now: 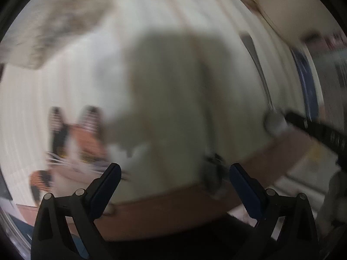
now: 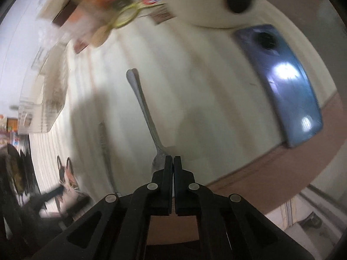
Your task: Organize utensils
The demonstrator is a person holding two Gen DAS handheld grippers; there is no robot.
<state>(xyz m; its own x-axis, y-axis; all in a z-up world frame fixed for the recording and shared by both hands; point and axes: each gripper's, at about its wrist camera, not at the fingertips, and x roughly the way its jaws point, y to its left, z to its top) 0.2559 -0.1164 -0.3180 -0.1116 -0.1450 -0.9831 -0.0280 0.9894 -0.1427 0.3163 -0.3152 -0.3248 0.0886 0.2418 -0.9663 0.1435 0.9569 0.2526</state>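
Observation:
A metal utensil point(image 2: 143, 108) lies on the cream striped tablecloth point(image 2: 206, 99), its handle pointing away from me. Its head sits right against the outer side of the left finger of my right gripper point(image 2: 173, 162), which points steeply down and is shut; nothing shows between the pads. In the left wrist view the same utensil point(image 1: 258, 69) lies at the right, with the right gripper point(image 1: 290, 117) at its head. My left gripper point(image 1: 175, 169) hangs open over the cloth near the table's front edge, with nothing between its fingers. A blurred grey streak point(image 2: 104, 143), maybe a second utensil, lies further left.
A blue phone point(image 2: 288, 86) lies at the right near the brown table edge point(image 2: 260, 169). A white roll with a dark hole point(image 2: 227, 0) and some packets point(image 2: 97, 10) stand at the far side. A cat picture point(image 1: 82, 134) is printed on the cloth.

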